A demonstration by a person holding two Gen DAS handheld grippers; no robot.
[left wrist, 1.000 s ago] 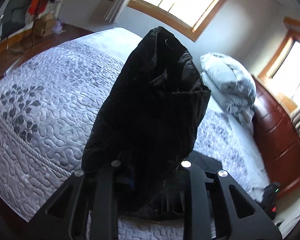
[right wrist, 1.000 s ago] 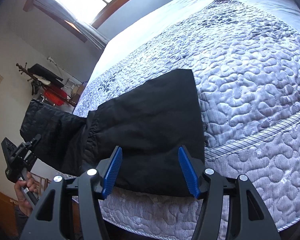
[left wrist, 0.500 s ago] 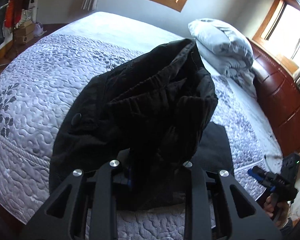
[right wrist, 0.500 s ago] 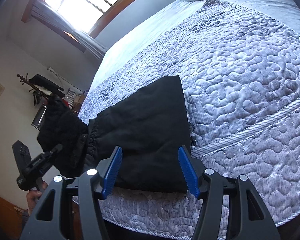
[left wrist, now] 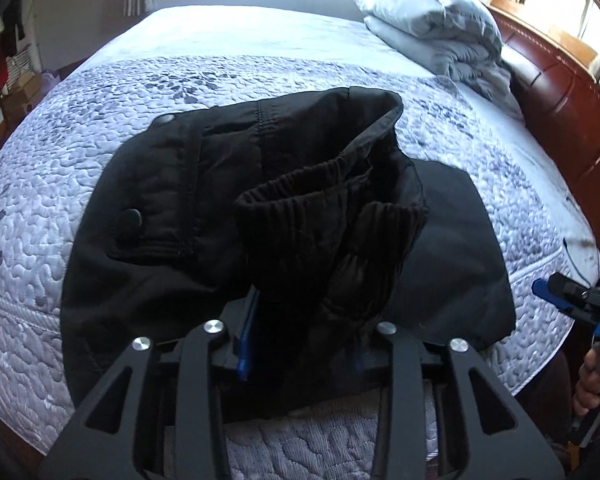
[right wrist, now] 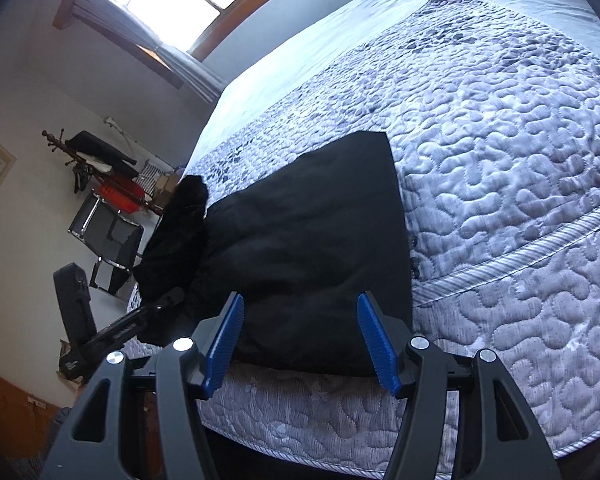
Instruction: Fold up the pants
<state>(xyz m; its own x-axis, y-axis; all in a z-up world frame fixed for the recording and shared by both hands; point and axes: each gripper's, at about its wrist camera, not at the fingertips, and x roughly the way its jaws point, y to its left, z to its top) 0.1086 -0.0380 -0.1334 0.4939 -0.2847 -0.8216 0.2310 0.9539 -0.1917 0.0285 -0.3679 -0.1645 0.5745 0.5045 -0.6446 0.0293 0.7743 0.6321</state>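
Black pants (left wrist: 204, 216) lie on the quilted bed (left wrist: 260, 80), folded flat on the right (right wrist: 308, 240). My left gripper (left wrist: 300, 328) is shut on the bunched waistband end, with its elastic (left wrist: 324, 216) crumpled between the fingers, low over the bed's near edge. In the right wrist view that gripper (right wrist: 140, 320) shows at the left with the bunched cloth (right wrist: 180, 232). My right gripper (right wrist: 300, 336) is open and empty, just above the folded part's near edge. It also shows at the right edge of the left wrist view (left wrist: 572, 300).
A folded grey duvet (left wrist: 440, 28) lies at the head of the bed by a wooden headboard (left wrist: 560, 112). A coat rack (right wrist: 92, 160) and a chair (right wrist: 108, 240) stand past the bed's left side. Windows are on the walls.
My left gripper has brought the raised waistband end down and forward, so the pants now drape onto the bed. The right gripper has stayed open and moved slightly.
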